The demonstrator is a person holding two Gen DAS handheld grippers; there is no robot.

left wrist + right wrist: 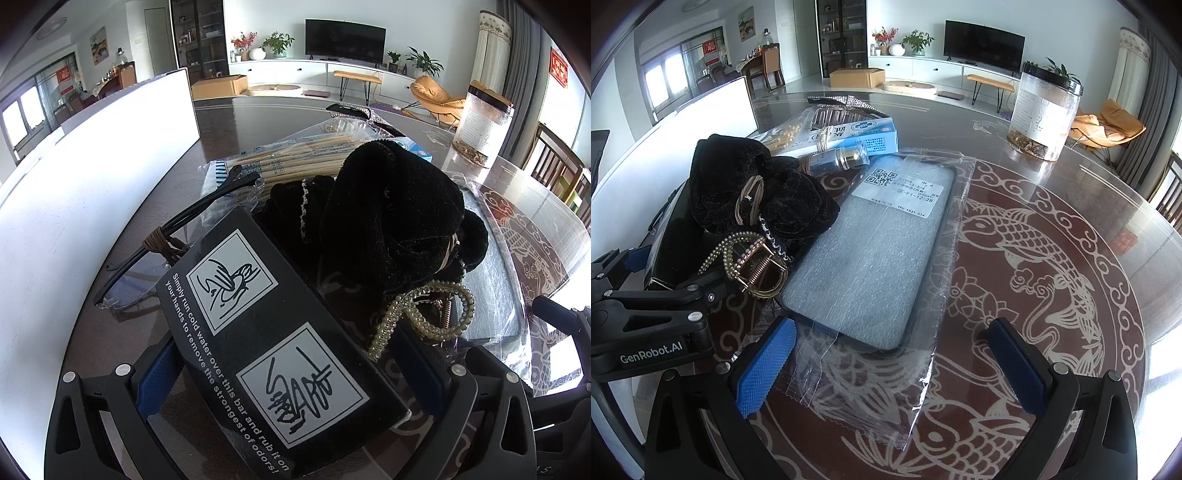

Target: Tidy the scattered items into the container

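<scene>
My left gripper [291, 365] stands with its blue pads on either side of a black box with white instruction pictures [273, 332]; the jaws look closed on it. Beyond it lie a black velvet scrunchie [399, 218], a pearl hair clip [428, 314], glasses [177, 236] and a pack of chopsticks [295, 158]. The white container [74, 184] stands at the left. My right gripper [890, 365] is open over the near end of a bagged phone case [875, 251]. The scrunchie [753, 184], the clip [753, 266] and a blue box [857, 136] lie to its left.
A clear jar with a black lid [1045, 114] stands at the back right of the round glass table with koi patterns [1052, 258]. A small glass bottle [846, 157] lies by the blue box. The left gripper's body [646, 314] is at the left.
</scene>
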